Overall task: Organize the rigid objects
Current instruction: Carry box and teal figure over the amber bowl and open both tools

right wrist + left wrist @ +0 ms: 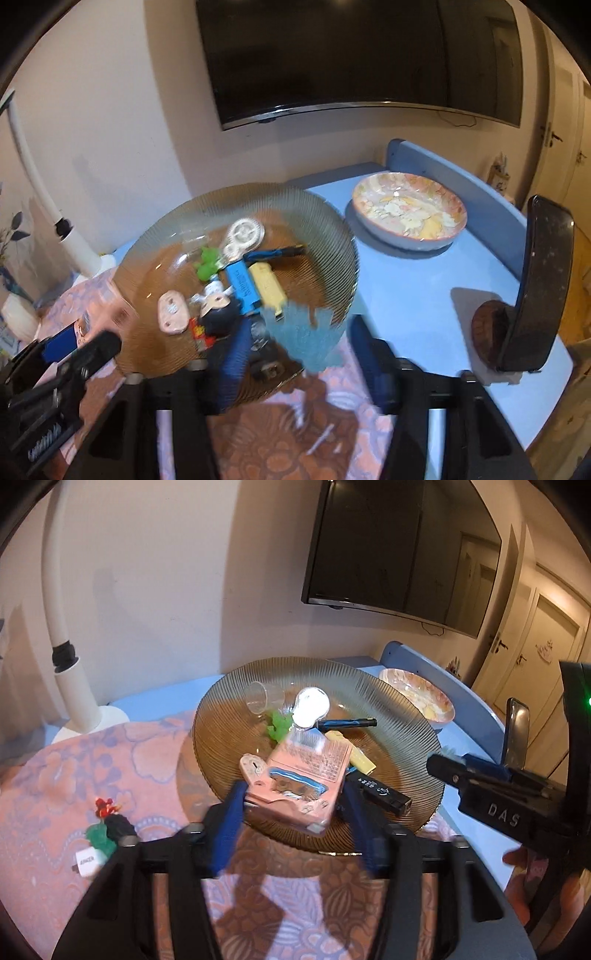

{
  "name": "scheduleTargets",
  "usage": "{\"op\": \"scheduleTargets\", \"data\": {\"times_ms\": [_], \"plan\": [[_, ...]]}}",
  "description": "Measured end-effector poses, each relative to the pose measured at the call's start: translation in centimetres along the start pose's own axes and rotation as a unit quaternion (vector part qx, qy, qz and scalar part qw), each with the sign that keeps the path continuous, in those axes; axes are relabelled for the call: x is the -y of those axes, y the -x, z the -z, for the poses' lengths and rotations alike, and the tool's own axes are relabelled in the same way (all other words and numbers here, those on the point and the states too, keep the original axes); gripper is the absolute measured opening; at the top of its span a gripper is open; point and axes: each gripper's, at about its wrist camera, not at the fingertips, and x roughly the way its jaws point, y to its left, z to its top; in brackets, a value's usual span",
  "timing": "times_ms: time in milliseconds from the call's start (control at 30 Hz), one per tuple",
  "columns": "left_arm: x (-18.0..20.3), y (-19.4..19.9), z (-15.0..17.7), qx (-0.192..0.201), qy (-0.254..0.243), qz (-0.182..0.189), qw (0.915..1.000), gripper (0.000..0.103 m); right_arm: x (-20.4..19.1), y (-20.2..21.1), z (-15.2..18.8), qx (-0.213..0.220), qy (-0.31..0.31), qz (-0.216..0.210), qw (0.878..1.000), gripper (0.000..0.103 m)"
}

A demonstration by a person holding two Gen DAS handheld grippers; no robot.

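A blue table (pixel 424 295) stands against the wall under a dark TV (pixel 354 55), with a pink floral cloth (pixel 74 775) over its near side. On the cloth's edge sits a big ribbed amber glass dish (pixel 388 686), crowded with odds and ends: a clear cup (pixel 258 698) lying on its side, a white round piece (pixel 312 705), a green toy (pixel 279 727), a black-and-blue pen (pixel 347 723), a yellow stick (pixel 360 758), a black bar (pixel 384 794) and a blue box (pixel 242 286). A pink case (pixel 299 779) lies tilted at the dish's near rim. Behind, on bare table, a floral bowl (pixel 408 212) holds nothing I can make out.

Outside the dish, on the cloth, lie a small red-and-green figure (pixel 105 823) and a white charger (pixel 88 862).

The left claw (pixel 293 823) stands wide, its blurred fingers either side of the pink case, not pressing it. The right claw (pixel 303 354) also gapes; a blurry blue shape (pixel 303 332) shows between its fingers, whether touched I cannot tell.
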Motion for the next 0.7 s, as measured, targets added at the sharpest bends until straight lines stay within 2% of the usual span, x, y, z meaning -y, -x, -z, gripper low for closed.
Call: {"op": "scheduleTargets", "data": {"times_ms": [67, 133, 267, 433, 533, 600, 700], "plan": [[-0.4, 0.8, 0.2, 0.012, -0.002, -0.008, 0.9999, 0.08, 0.7, 0.4, -0.3, 0.01, -0.013, 0.002, 1.0, 0.063], [-1.5, 1.7, 0.5, 0.014, 0.006, -0.012, 0.9998, 0.08, 1.1, 1.1, -0.2, 0.015, -0.023, -0.014, 1.0, 0.063], [-5.5, 5.0, 1.7, 0.02, 0.042, -0.033, 0.9984, 0.08, -0.5, 2.7, 0.7, 0.025, -0.009, -0.044, 0.999, 0.064], [-10.5, 11.2, 3.6, 0.046, 0.073, -0.086, 0.9925, 0.08, -6.9, 4.4, 2.8, 0.025, 0.046, -0.107, 0.993, 0.067], [-13.1, 14.1, 5.3, 0.061, 0.089, -0.122, 0.9867, 0.081, -11.5, 4.5, 5.1, 0.017, 0.09, -0.137, 0.986, 0.074], [-14.8, 14.6, 7.1, 0.058, 0.107, -0.145, 0.9819, 0.083, -13.9, 3.8, 6.9, 0.006, 0.115, -0.153, 0.981, 0.076], [-17.2, 12.6, 10.3, 0.024, 0.128, -0.177, 0.9755, 0.083, -16.9, 1.7, 9.6, -0.019, 0.149, -0.164, 0.975, 0.076]]}}
